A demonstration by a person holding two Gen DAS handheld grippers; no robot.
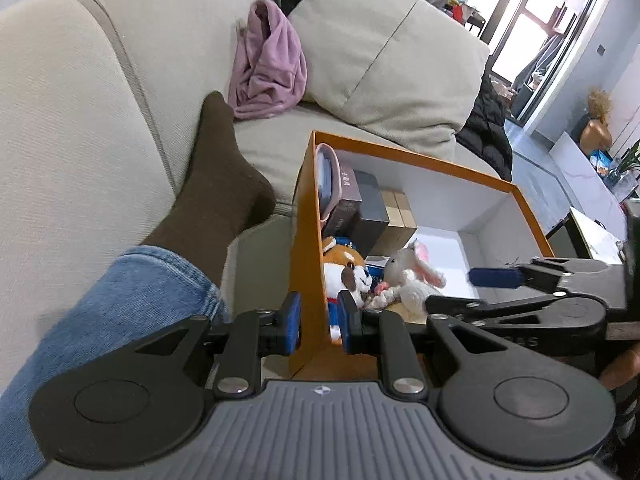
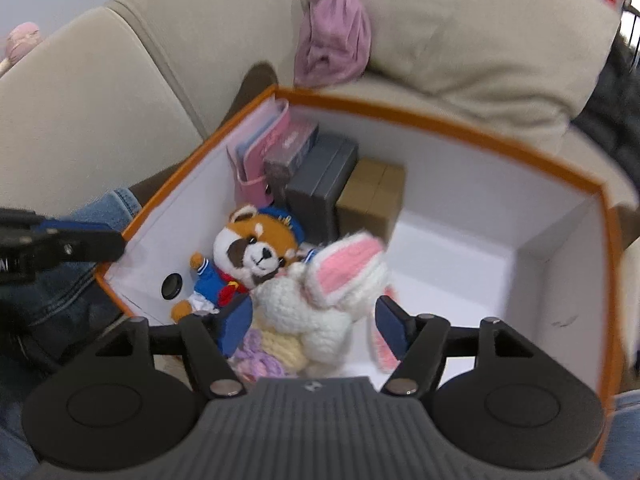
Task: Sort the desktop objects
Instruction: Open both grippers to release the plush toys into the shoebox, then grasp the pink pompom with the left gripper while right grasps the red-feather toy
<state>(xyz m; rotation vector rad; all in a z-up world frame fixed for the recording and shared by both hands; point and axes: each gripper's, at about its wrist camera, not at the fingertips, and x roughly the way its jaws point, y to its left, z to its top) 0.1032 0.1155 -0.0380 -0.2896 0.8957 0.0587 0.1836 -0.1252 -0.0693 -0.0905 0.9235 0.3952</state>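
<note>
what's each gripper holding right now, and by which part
Left gripper clamps the box by its near side wall. Right gripper is open around the bunny, holding nothing.

1. The box (image 2: pixel 460 128) is orange outside and on the rim, white inside.
2. The plush red panda (image 2: pixel 256 252) is orange, white and brown, in a blue sailor suit with red trim.
3. The knitted rabbit (image 2: pixel 320 312) is white with pink ear linings.
4. At the box's far-left corner stand a pink pouch (image 2: pixel 260 148), a grey case (image 2: pixel 320 184) and a tan carton (image 2: pixel 372 196).
5. The sofa (image 1: pixel 100 80) is beige; the crumpled cloth (image 1: pixel 268 64) on it is mauve.
</note>
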